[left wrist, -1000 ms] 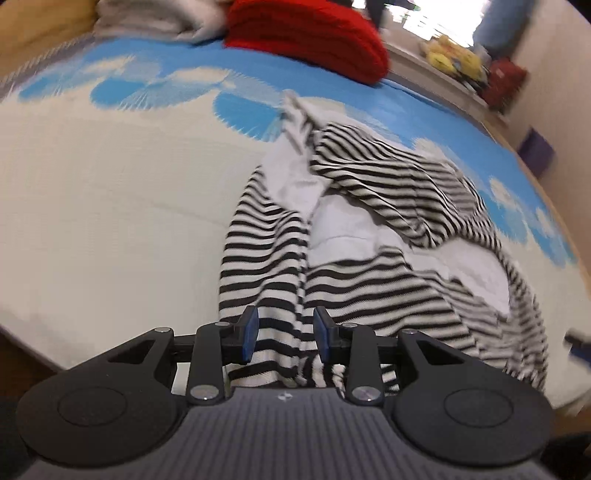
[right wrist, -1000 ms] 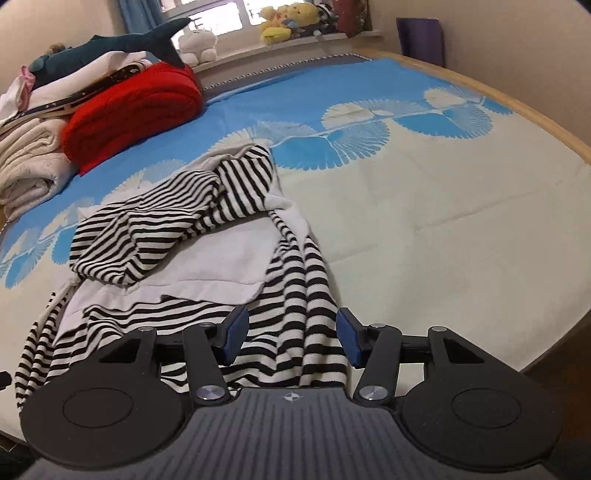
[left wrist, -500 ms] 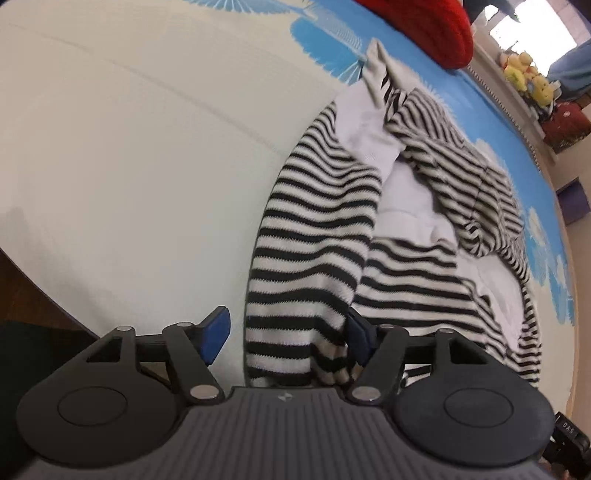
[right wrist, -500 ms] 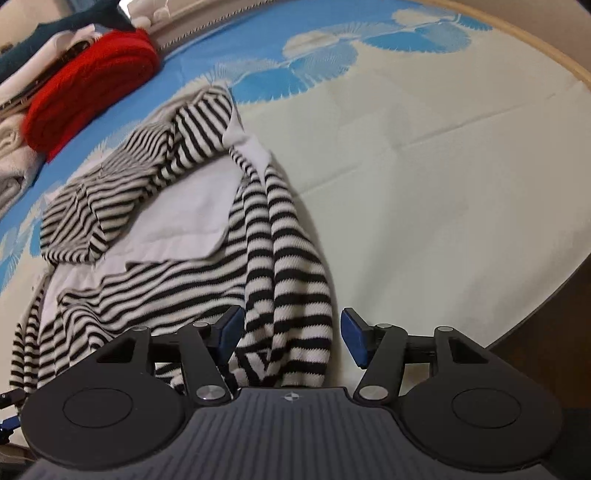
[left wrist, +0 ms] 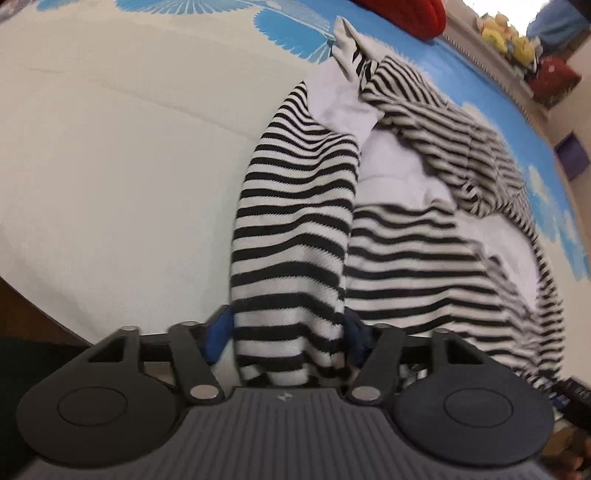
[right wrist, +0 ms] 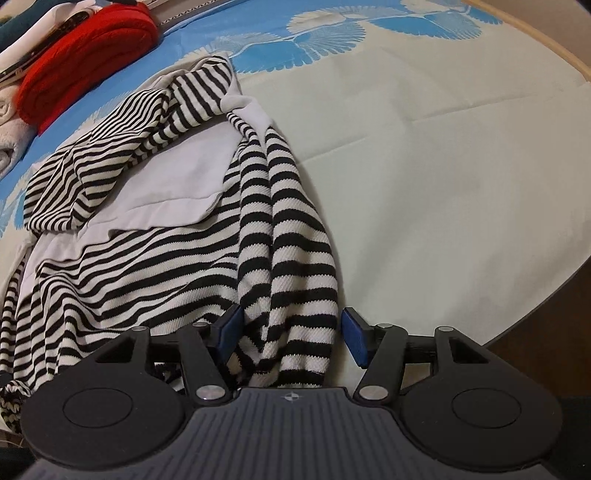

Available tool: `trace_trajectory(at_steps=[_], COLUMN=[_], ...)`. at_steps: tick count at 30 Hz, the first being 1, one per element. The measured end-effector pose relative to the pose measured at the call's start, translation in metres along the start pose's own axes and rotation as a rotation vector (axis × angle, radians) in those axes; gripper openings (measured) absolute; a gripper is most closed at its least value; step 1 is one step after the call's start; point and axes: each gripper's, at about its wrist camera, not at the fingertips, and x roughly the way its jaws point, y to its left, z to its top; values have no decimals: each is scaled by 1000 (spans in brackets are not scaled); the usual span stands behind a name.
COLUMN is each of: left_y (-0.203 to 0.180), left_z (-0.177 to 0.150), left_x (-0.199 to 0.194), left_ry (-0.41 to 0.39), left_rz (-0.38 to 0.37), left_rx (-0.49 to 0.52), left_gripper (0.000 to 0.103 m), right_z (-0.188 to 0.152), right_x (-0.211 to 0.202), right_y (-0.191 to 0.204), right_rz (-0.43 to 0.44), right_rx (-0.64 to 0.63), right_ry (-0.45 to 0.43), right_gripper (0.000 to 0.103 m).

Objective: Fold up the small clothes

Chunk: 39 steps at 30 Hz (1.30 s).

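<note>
Left wrist view sits low at the near edge of the bed (left wrist: 110, 166), looking forward along the left gripper (left wrist: 288, 332) and tilted down, very near the striped garment (left wrist: 295, 229), which fills the frame's middle. Right wrist view rides the right gripper (right wrist: 291, 332) at that same near edge, facing across the bed (right wrist: 443, 166) toward the red folded pile (right wrist: 85, 55) at upper left. Both views share the striped garment (right wrist: 288, 221), the blue-patterned sheet and the red pile (left wrist: 406, 14), which the left camera catches along its top edge.

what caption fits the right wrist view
Open right tool straddling the striped sleeve on the bed sheet.
</note>
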Motion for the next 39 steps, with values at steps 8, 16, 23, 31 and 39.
trace_trajectory(at_steps=[8, 16, 23, 31, 39], left_y=[-4, 7, 15, 10, -2], left_z=[-5, -3, 2, -2, -5], left_x=[-25, -22, -9, -9, -35], left_ry=[-76, 17, 51, 42, -51], left_rz=[-18, -63, -55, -54, -79], left_rx=[89, 13, -45, 7, 85], left_gripper=[8, 16, 29, 13, 8], right_z=[-3, -2, -6, -10, -7], right_x=[-17, -35, -12, -12, -40], right_y=[5, -13, -8, -1, 5], right_rz=[78, 94, 13, 7, 66], right_rx=[-32, 45, 5, -67, -95], right_ry=[-41, -37, 31, 29, -86], right_gripper=[12, 13, 33, 24, 9])
